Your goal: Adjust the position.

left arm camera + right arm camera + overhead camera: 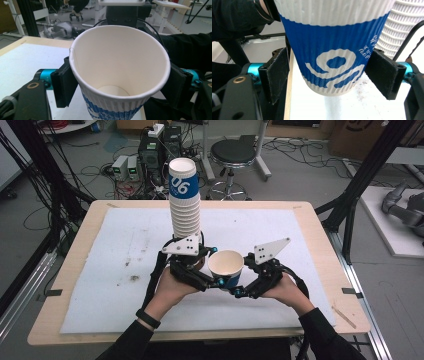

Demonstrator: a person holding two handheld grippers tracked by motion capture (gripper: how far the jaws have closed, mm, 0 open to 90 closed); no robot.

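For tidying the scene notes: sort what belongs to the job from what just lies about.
In the job: single paper cup, stack of cups, left gripper clamped on the cup, right gripper open around it.
Lying about: stool, power boxes, cables.

The tall cup stack (185, 200) blocks the table's middle behind the hands; bare mat (310, 230) lies open either side.
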